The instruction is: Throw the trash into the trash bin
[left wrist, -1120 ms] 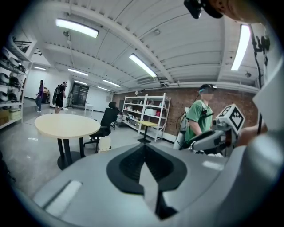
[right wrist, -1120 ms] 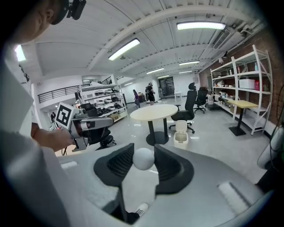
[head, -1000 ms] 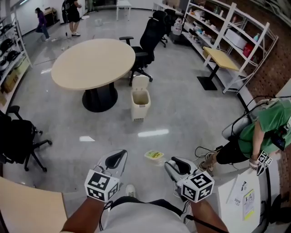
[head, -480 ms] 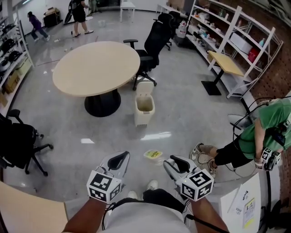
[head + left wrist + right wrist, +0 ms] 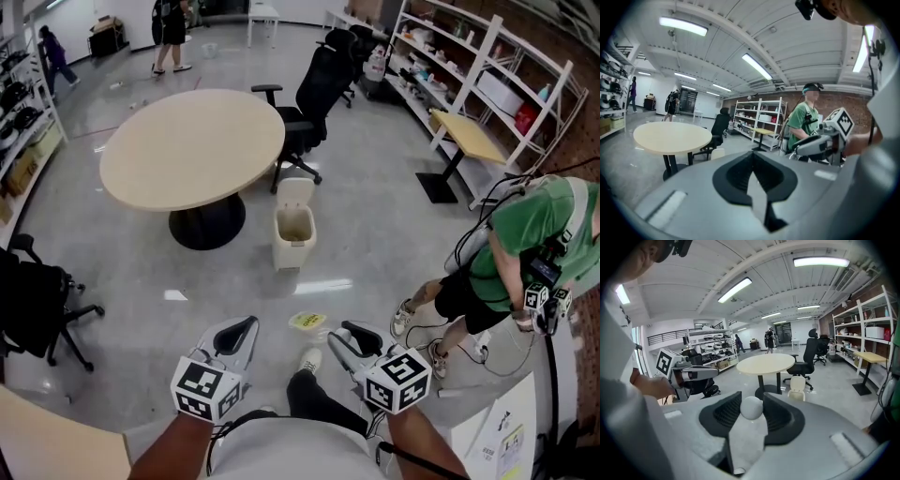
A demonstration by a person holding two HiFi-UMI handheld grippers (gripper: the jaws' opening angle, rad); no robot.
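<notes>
My right gripper (image 5: 336, 332) is shut on a small round piece of trash (image 5: 307, 322), white with a yellow-green top; in the right gripper view it shows as a white ball (image 5: 752, 408) pinched between the jaw tips. My left gripper (image 5: 244, 326) is held beside it at the same height, jaws shut (image 5: 751, 154) with nothing between them. The cream trash bin (image 5: 293, 225) stands on the floor ahead with its lid up, next to the round table (image 5: 187, 145). It is still small in both gripper views: trash bin (image 5: 717, 153), trash bin (image 5: 797, 389).
A black office chair (image 5: 314, 84) stands behind the bin. Another black chair (image 5: 33, 300) is at the left. A person in a green shirt (image 5: 525, 244) bends at the right, with cables on the floor nearby. Shelves (image 5: 469, 56) line the right wall. My own shoe (image 5: 309, 359) shows below.
I have walked forward, so the floor, table and bin have shifted in view. Both grippers kept their pose and the trash stayed in the right one. The person in green has moved up and left.
</notes>
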